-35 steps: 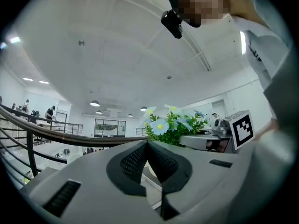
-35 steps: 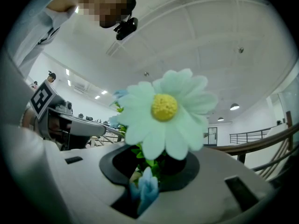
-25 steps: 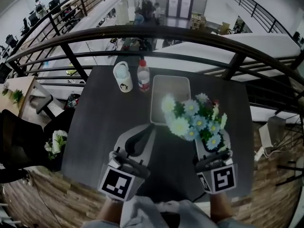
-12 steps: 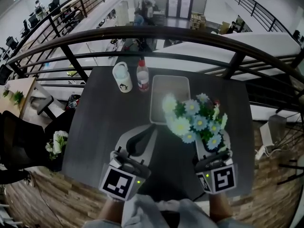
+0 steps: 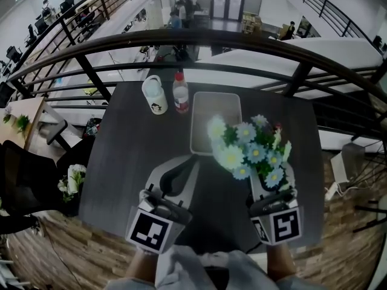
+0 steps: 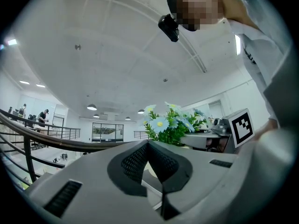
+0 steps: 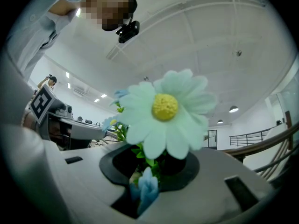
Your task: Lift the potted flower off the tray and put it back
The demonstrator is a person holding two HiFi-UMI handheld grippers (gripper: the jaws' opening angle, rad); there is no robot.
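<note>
Nearest the table's point(image 5: 127, 162) near edge, the head view shows both grippers side by side. The left gripper point(image 5: 188, 164) lies toward the near left. Its own view shows the jaws pressed together with nothing between them, which the head view leaves unclear. The right gripper point(image 5: 269, 185) is at the near right and clamps the potted flower point(image 5: 249, 148).

From above, only the blooms show. They hide the pot and overlap the tray's near right corner, so no view shows whether the pot rests on the table. The right gripper view adds what the head view hides: green stems and a small blue bloom sit down between the jaws, under one large pale daisy. The left gripper view shows the bouquet from the side, with the right gripper's marker cube point(image 6: 243, 126) beyond it.

Only the head view shows the grey tray point(image 5: 199, 121) past the flowers at the table's middle. It also shows a red-capped bottle point(image 5: 180, 93) and a white mug point(image 5: 155, 95) near the far edge, then the dark railing point(image 5: 199, 40).
</note>
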